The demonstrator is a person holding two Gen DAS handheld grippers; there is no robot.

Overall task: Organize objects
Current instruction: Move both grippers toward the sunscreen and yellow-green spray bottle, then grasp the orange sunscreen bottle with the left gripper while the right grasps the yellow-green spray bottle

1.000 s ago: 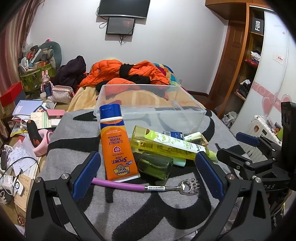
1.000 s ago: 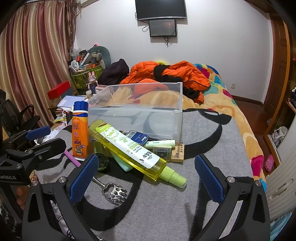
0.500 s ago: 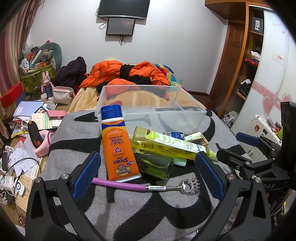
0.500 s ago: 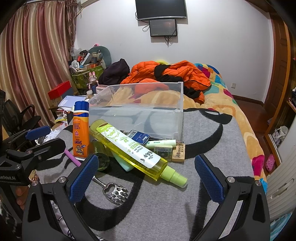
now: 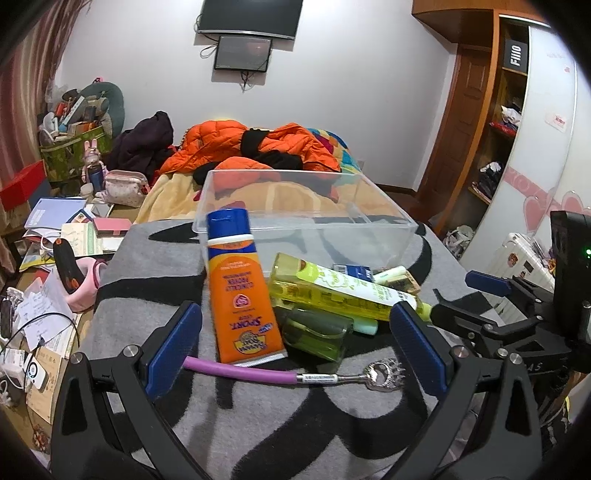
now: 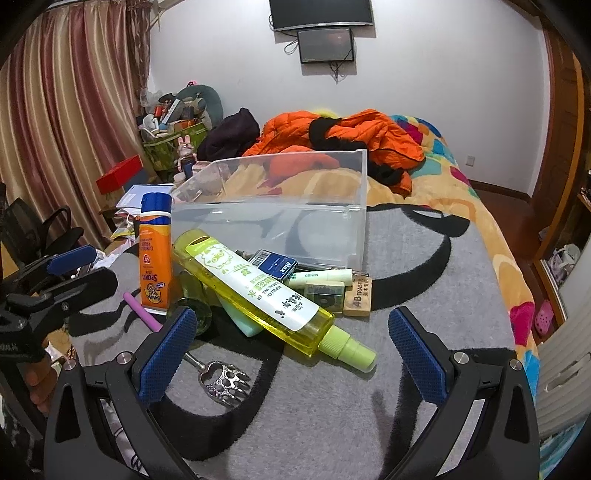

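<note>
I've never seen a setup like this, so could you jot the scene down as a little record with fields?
Surface: grey and black blanket
Container: clear plastic bin, nothing inside
Pile in front: orange sunscreen tube, yellow spray bottle, back scratcher, eraser
Left gripper: open, holding nothing
Right gripper: open, holding nothing

You face a white far wall [image 6: 424, 85] with a dark television [image 6: 320, 14] and a smaller screen [image 6: 327, 45] below it. Striped curtains [image 6: 62, 110] hang at your left. A bed [image 6: 461, 206] with a colourful quilt runs toward that wall, an orange jacket [image 6: 369, 133] heaped on it. A wooden wardrobe [image 5: 476, 122] stands at your right.
</note>
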